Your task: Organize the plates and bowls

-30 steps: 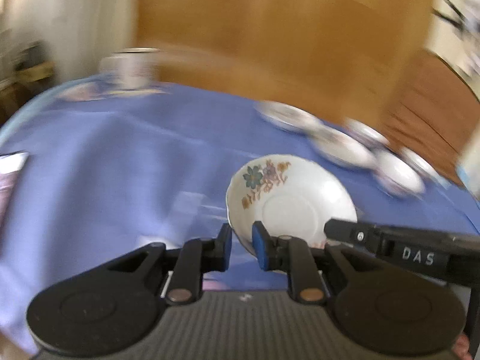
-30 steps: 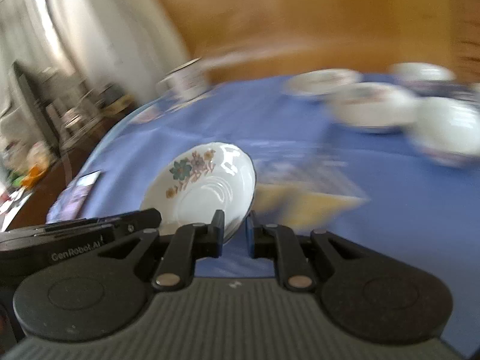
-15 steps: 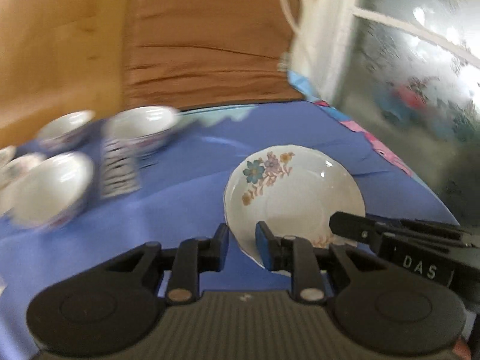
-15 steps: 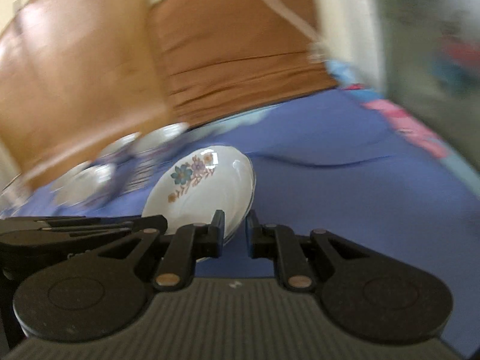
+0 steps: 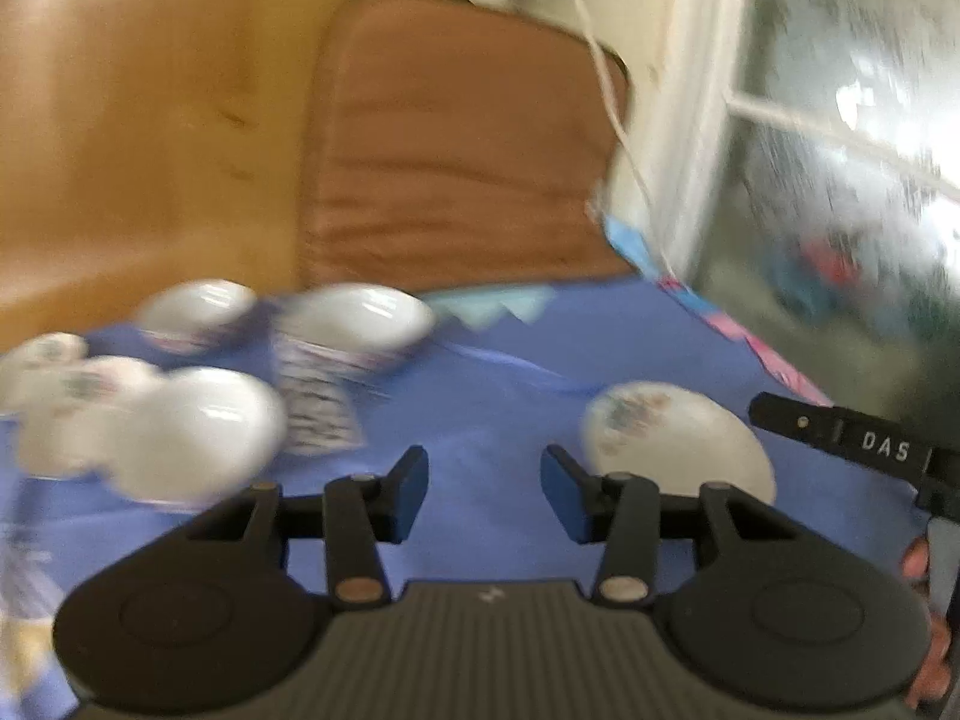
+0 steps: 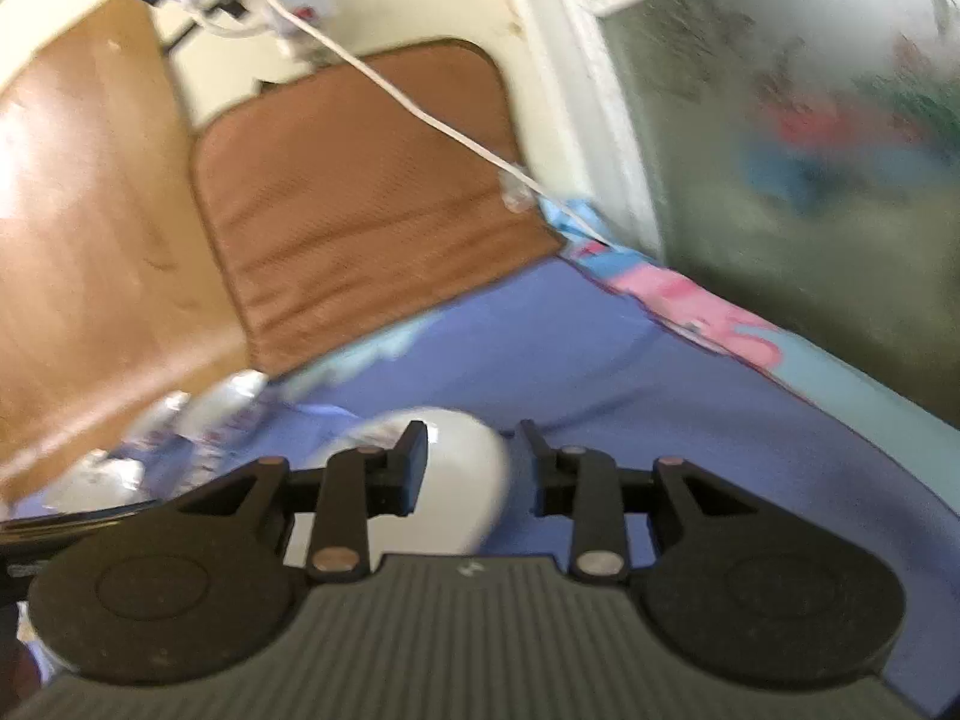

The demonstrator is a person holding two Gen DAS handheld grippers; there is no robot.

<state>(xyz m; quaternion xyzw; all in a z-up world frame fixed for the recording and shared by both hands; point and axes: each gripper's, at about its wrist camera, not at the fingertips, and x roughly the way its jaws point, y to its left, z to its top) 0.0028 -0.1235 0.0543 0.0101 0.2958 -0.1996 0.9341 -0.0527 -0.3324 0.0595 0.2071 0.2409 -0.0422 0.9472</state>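
**Both tongs spread wide, floral plate lying on the blue cloth**

The left tongs (image 5: 485, 471) stand open, their two blue-padded fingers (image 5: 410, 492) set well apart with nothing between them but the blue cloth (image 5: 492, 408) that covers the bench. The floral plate (image 5: 675, 441) lies on that cloth just ahead and to the right of the right-hand finger, free of both pads; motion blur smears its flower pattern. Further right, the black body of the other gripper, lettered DAS, reaches in from the frame edge, close to the plate's far side.

To the left of the left tongs sits a cluster of white dishes, all blurred: a large bowl (image 5: 198, 432) nearest, a second bowl (image 5: 360, 318) behind it, a third bowl (image 5: 195, 309) further back, and smaller pieces at the far left whose shape cannot be told. A patterned card or paper (image 5: 315, 396) lies between the two nearer bowls.

From the right wrist view, the right tongs (image 6: 474, 447) are likewise open, fingers well apart. The plate (image 6: 462, 474) shows as a white blur in the gap, partly behind the left-hand finger (image 6: 411, 468); whether that finger touches it cannot be told.

Behind the bench stand a wooden panel (image 6: 90, 240) and a brown padded cushion (image 6: 360, 192), with a white cable (image 6: 420, 114) hanging across the cushion. A frosted window (image 6: 810, 150) fills the right side.
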